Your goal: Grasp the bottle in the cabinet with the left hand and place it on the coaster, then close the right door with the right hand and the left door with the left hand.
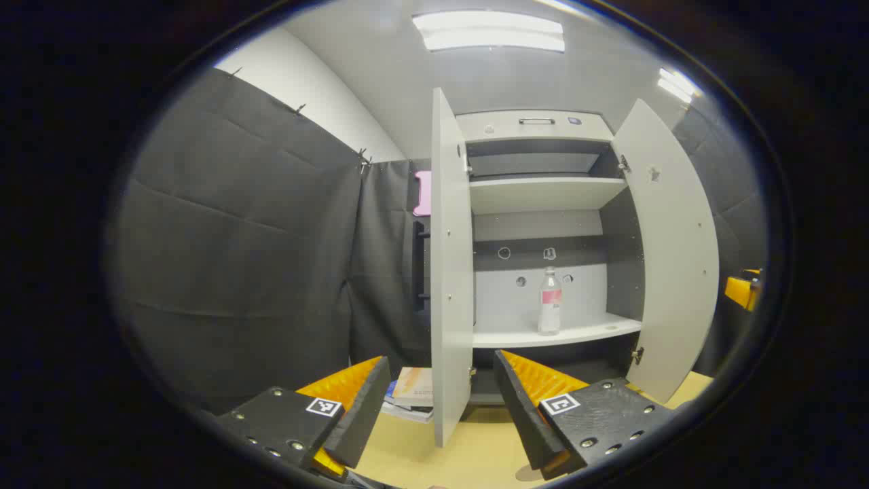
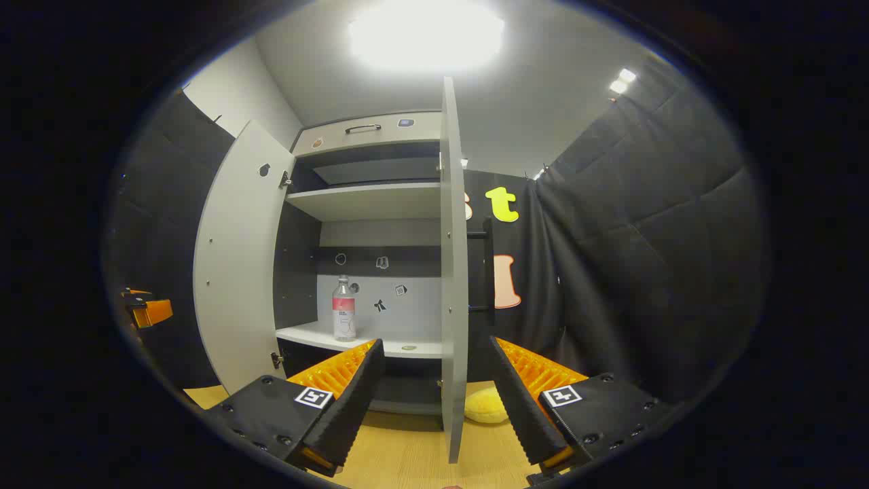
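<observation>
Recording booth, black cloth walls (image 1: 237, 258), cabinet (image 1: 543, 197)

Honestly nothing legible here. The bottle (image 1: 550, 301) has a pinkish label, but the print is way too small to make out. The booklet (image 1: 412, 387) on the surface (image 1: 434, 455) has a blurred cover too.

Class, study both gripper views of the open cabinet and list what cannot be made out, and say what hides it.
- Coaster: not identifiable; a round brown patch at the bottom edge of the left gripper view is cut off behind the left gripper.
- Bottle label: too small to make out.
- Books: partly hidden by the left door.
- Yellow sponge-like thing: partly hidden by the right door.
</observation>
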`<state>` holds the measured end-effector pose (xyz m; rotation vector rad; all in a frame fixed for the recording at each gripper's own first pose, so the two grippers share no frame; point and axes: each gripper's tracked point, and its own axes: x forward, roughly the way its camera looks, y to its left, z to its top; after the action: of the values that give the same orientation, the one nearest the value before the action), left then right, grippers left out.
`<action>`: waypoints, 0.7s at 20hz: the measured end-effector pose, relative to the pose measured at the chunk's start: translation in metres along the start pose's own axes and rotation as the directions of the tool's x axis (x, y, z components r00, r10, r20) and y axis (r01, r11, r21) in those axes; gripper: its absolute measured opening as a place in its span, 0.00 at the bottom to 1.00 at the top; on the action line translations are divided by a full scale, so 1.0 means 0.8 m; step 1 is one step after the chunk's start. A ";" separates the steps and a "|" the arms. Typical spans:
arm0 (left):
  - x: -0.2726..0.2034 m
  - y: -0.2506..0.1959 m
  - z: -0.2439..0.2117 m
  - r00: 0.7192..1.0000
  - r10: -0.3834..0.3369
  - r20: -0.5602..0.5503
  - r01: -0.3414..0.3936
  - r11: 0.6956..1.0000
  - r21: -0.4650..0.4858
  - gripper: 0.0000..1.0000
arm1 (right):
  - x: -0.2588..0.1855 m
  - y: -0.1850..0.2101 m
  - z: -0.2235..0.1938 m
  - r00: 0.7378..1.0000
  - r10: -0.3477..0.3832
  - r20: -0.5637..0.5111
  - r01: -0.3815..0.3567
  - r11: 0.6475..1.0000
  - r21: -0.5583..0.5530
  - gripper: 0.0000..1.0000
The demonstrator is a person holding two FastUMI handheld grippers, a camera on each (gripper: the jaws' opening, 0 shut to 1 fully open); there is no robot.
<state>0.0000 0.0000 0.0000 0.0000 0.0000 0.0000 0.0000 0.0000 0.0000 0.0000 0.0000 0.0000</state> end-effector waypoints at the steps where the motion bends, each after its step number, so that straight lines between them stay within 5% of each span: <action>1: -0.001 -0.001 -0.001 1.000 -0.002 0.001 0.002 1.000 0.002 0.97 | -0.001 -0.002 0.002 1.000 -0.001 0.009 0.002 1.000 -0.007 0.96; 5: 0.000 -0.011 -0.007 1.000 -0.016 -0.008 0.016 1.000 0.013 0.97 | -0.004 -0.006 0.008 1.000 -0.003 0.029 0.003 1.000 -0.018 0.96; 6: 0.002 -0.013 -0.009 1.000 -0.016 -0.011 0.016 1.000 0.011 0.82 | -0.004 -0.006 0.008 1.000 0.000 0.030 0.001 1.000 -0.021 0.96; 7: 0.004 -0.015 -0.010 1.000 -0.017 -0.012 0.017 1.000 0.009 0.97 | -0.005 -0.006 0.007 1.000 0.002 0.031 -0.001 1.000 -0.026 0.96; 8: 0.005 -0.018 -0.009 1.000 -0.019 -0.012 0.019 1.000 0.007 0.90 | -0.005 -0.007 0.007 1.000 0.005 0.031 -0.004 0.999 -0.033 0.96; 9: 0.005 -0.022 -0.008 1.000 -0.020 -0.010 0.020 1.000 0.006 0.97 | -0.003 -0.009 0.006 0.999 0.008 0.033 -0.007 0.999 -0.039 0.96; 14: 0.007 -0.037 0.000 1.000 -0.021 0.008 0.021 1.000 0.021 0.97 | 0.002 -0.016 0.002 0.999 0.022 0.028 -0.022 0.999 -0.029 0.96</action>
<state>0.0059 -0.0293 0.0003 0.0213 -0.0079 -0.0208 0.0020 -0.0129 0.0018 -0.0284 -0.0284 0.0220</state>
